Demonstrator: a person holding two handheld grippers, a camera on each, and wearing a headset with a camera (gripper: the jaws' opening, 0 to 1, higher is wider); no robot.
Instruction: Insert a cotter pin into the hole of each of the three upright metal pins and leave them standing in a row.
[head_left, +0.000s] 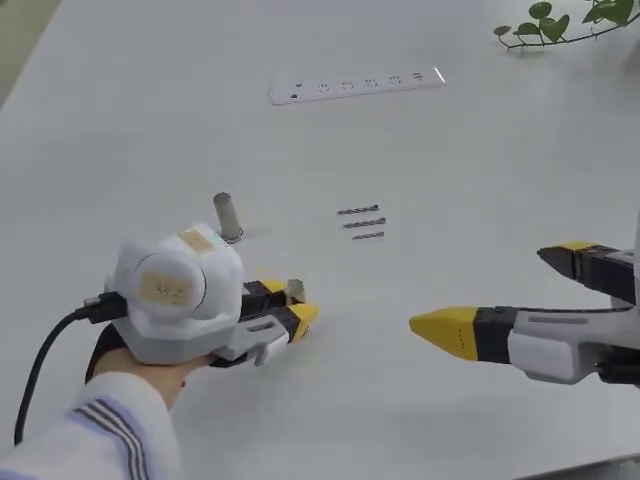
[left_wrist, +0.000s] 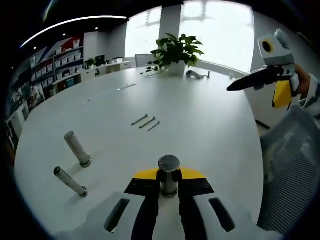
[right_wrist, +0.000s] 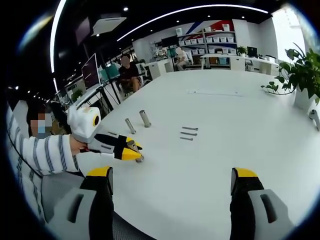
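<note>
L gripper (head_left: 292, 316) clamped on a pin (left_wrist: 169, 172), standing btw its tips. R gripper (right_wrist: 172, 173) wide, empty, well apart. Cotters (head_left: 362, 223) lie ahead of L tips. Risk: pin twists in grip, hole turns away; swing left knocks 2nd pin (left_wrist: 77, 148).

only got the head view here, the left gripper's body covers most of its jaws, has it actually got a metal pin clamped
observer: yes, in the left gripper view the left gripper is shut on an upright metal pin, with a jaw on each side of it.
operator: i count just one other pin standing, where's the third
observer: in that same view, left of the jaws, a farther pin and a nearer pin both stand on the table, apart from each other.
</note>
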